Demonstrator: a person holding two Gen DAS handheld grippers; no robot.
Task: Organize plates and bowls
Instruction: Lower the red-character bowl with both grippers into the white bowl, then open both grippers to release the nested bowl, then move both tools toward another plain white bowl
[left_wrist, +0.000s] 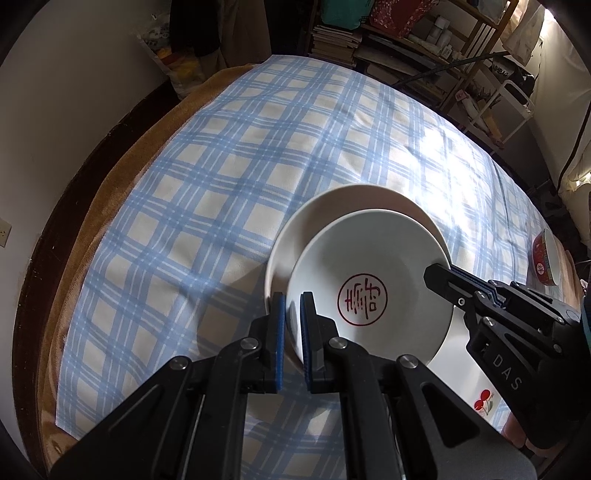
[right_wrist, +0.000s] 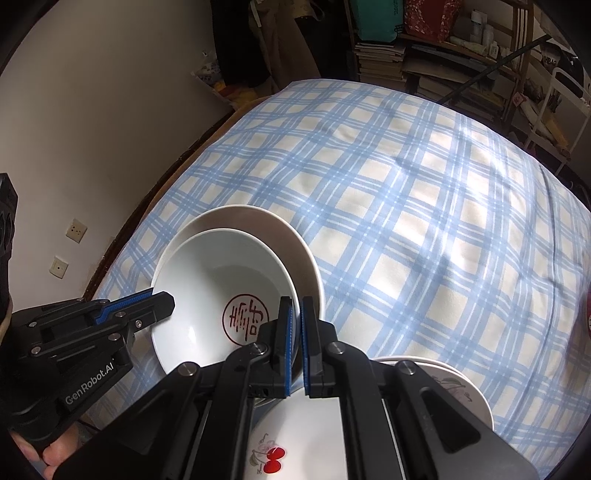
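Both claws are gripping one white bowl with a red seal (left_wrist: 364, 291): the left claw (left_wrist: 291, 325) and right claw (right_wrist: 296, 325), each closed on opposite rims, are holding it over the cream plate (left_wrist: 332, 206) on the checked cloth (left_wrist: 221, 166), likely about to lower and release it there.

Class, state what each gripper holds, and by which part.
Both hold the white bowl with the red seal by its rim: left gripper one side, right gripper the opposite.

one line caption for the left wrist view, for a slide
Both grippers clamp opposite rims of a white bowl with a red seal, held above a plate on the plaid cloth.
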